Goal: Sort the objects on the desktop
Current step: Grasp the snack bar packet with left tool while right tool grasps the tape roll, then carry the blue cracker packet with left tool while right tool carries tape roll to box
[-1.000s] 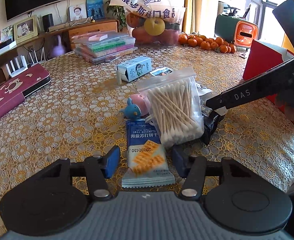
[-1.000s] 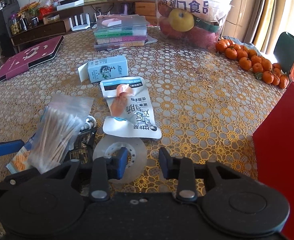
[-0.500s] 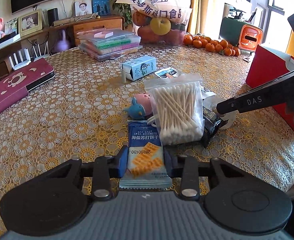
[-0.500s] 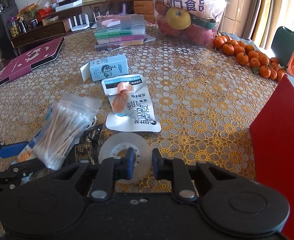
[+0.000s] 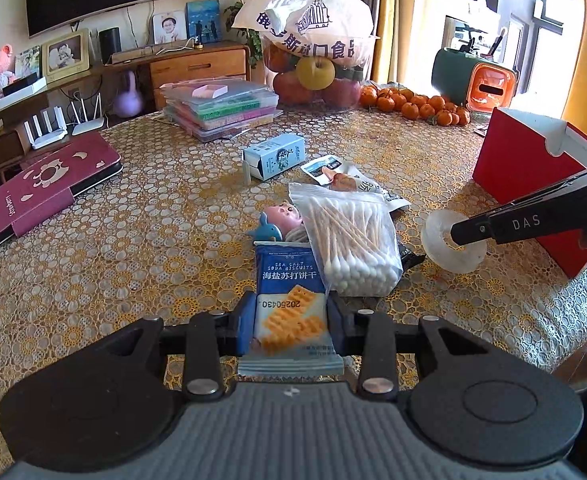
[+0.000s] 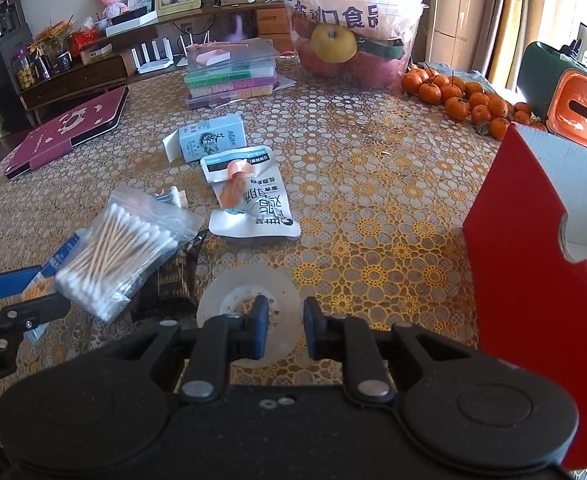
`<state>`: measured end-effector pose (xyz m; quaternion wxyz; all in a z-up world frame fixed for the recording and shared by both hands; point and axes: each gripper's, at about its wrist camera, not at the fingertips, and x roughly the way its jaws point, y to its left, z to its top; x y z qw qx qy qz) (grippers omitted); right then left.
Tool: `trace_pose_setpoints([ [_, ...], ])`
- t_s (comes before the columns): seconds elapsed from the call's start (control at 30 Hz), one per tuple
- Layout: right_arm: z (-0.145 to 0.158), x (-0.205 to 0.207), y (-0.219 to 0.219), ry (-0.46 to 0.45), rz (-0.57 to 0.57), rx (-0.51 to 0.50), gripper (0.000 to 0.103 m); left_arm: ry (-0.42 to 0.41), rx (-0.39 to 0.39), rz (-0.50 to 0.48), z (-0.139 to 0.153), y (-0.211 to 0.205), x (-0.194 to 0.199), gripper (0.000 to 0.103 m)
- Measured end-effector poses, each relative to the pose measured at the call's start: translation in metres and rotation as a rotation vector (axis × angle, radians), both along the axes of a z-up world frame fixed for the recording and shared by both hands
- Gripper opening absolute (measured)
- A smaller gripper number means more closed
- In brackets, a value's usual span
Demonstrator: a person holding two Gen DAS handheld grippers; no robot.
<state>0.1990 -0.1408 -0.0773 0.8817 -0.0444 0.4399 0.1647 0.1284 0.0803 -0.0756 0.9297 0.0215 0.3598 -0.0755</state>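
Blue biscuit packet (image 5: pixel 289 312) pinched between left jaws.

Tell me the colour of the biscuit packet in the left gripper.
Blue biscuit packet, printed with orange crackers; clearest in the left wrist view.

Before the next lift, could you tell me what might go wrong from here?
1. The bag of cotton swabs lies over the far end of the biscuit packet held by the left gripper; lifting could drag or tip it.
2. The right gripper pinches only the rim of the clear tape roll, which may slip.
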Motion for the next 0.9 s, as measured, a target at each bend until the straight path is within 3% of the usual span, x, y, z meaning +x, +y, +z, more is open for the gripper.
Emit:
trace_pose_setpoints([
  [0.2, 0.006, -0.012, -0.009, -0.001, -0.009, 0.010, 0.018, 0.017, 0.024, 0.015, -0.002, 0.001, -0.007, 0.035],
  [0.4, 0.005, -0.018, -0.011, 0.009, -0.010, 0.012, 0.018, 0.090, -0.007, 0.029, -0.019, 0.007, -0.007, 0.035],
  [0.57, 0.002, -0.018, -0.012, 0.019, -0.013, 0.009, 0.018, 0.104, -0.015, 0.028, -0.024, 0.008, -0.010, 0.037],
  [0.73, 0.000, -0.018, -0.013, 0.028, -0.019, 0.016, 0.010, 0.095, 0.021, 0.000, -0.026, 0.002, -0.015, 0.053],
  [0.9, -0.001, -0.017, -0.013, 0.033, -0.017, 0.017, 0.009, 0.095, 0.024, -0.003, -0.029, 0.004, -0.019, 0.053],
])
